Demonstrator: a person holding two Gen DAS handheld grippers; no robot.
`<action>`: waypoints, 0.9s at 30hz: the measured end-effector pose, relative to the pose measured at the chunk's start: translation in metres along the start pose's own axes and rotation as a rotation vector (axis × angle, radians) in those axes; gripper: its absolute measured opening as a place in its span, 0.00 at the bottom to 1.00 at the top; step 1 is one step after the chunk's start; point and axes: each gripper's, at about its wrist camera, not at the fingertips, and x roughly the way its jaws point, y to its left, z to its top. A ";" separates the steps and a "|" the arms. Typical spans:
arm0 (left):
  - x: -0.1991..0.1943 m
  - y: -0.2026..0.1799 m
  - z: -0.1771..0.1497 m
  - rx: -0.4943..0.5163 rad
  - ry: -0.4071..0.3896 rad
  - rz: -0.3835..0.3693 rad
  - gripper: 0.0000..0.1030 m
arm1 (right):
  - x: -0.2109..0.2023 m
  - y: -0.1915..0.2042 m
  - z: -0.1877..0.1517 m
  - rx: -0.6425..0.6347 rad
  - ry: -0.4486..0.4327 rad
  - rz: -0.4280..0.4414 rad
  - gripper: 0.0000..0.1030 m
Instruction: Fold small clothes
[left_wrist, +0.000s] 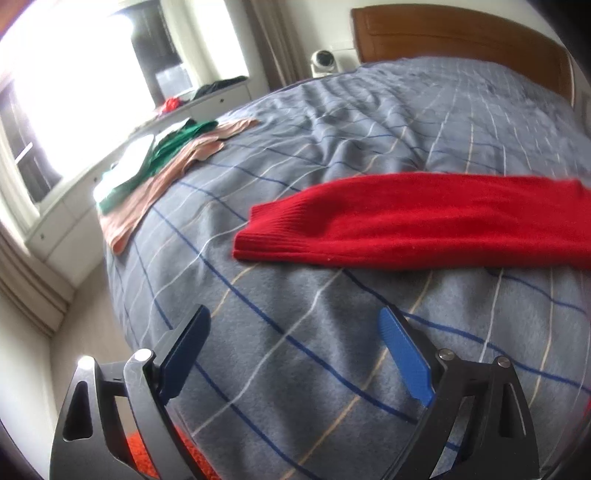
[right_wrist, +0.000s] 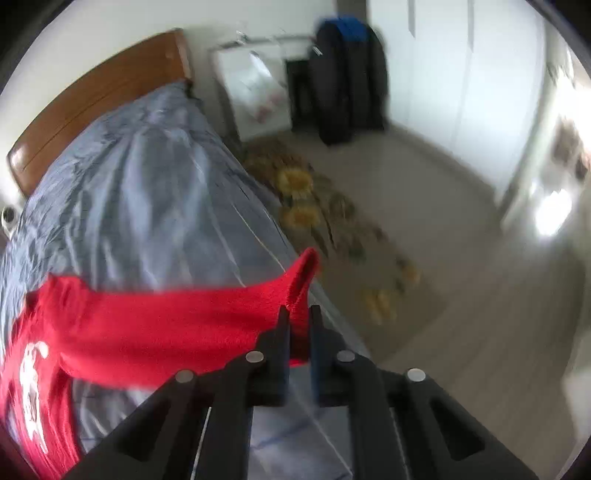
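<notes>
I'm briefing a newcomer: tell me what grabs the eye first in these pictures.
The bright red sweater stretched across the grey checked bedspread, one end pinched in the shut right claw. Next, the open left claw over bare blanket, and green and pink clothes at the bed's far edge.

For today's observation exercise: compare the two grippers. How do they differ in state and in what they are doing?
1. The left gripper is open, its jaws wide apart; the right gripper is shut.
2. The left gripper holds nothing and hovers over the blanket; the right gripper pinches the red sweater by a sleeve end.
3. The left gripper's view is sharp; the right gripper's is blurred.

Shared: both are black two-finger tools pointing down toward the bed.
</notes>
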 end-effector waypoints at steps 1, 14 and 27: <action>-0.001 -0.001 -0.001 0.009 -0.003 0.006 0.91 | 0.011 -0.010 -0.009 0.042 0.025 0.017 0.08; -0.006 -0.005 -0.001 0.014 -0.028 0.007 0.91 | 0.002 -0.061 -0.048 0.155 -0.044 0.043 0.02; -0.028 -0.013 -0.002 0.069 -0.092 -0.070 0.91 | 0.000 0.070 -0.054 -0.106 -0.038 0.195 0.44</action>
